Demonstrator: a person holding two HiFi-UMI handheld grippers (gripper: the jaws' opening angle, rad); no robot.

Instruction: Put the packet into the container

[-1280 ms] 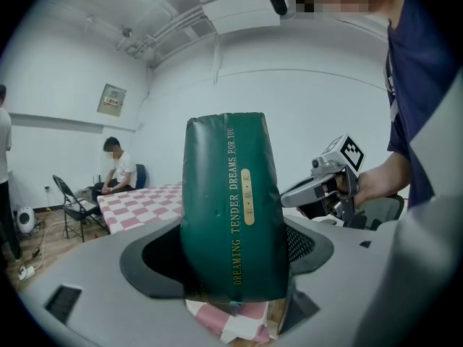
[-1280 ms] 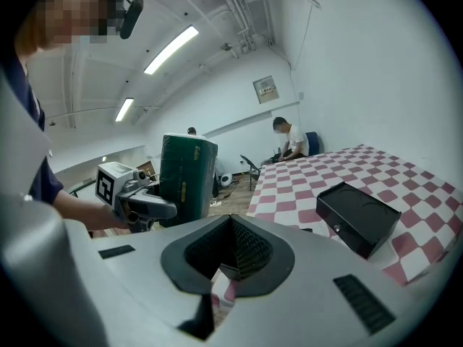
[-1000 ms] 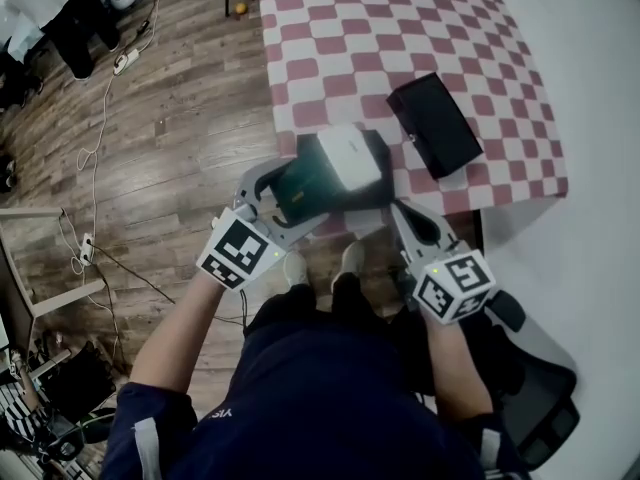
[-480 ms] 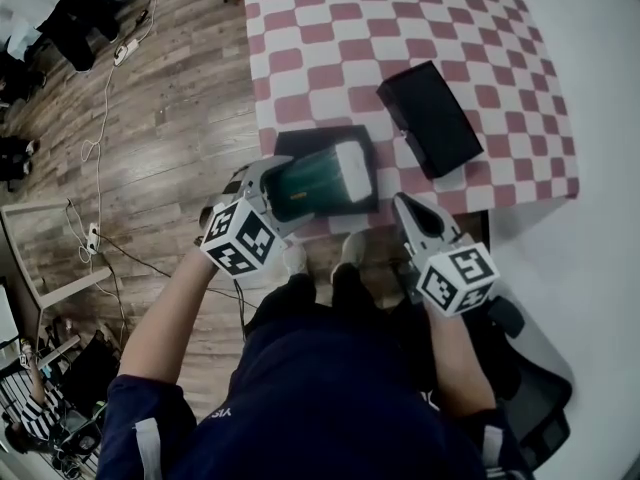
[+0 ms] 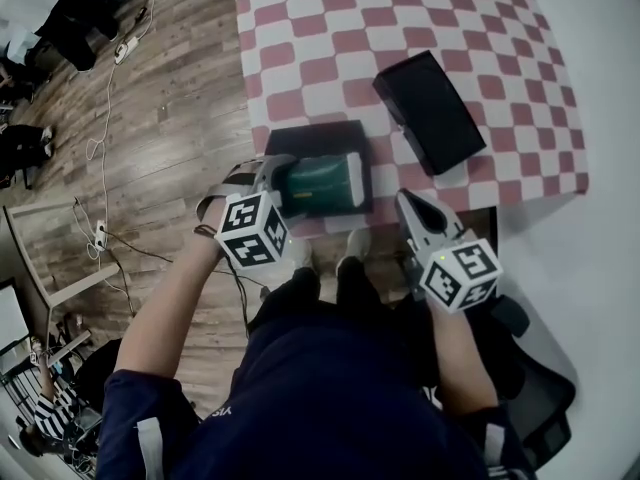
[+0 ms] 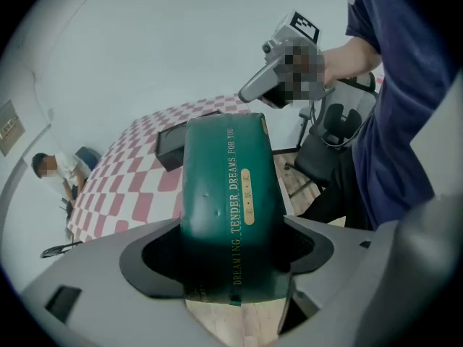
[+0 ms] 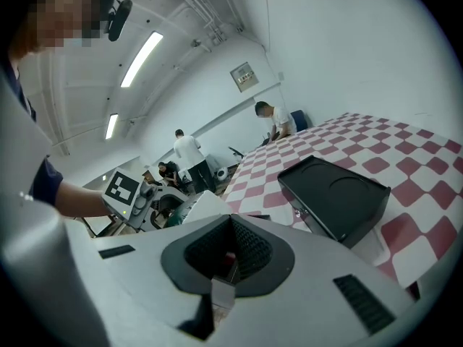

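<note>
Two grippers logged: left gripper [image 5: 283, 175] clamped on packet [image 5: 320, 183] over black container [image 5: 310, 136] at 12 o'clock; right gripper [image 5: 405, 203] closed, empty, at 3 o'clock. Judged risk: packet tipping off near rim if released tilted.

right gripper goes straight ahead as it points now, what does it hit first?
Likely the black container's near right corner, where the left gripper holds the green packet; the black box sits right of that line. Depth unclear: it might meet the tablecloth edge first.
</note>
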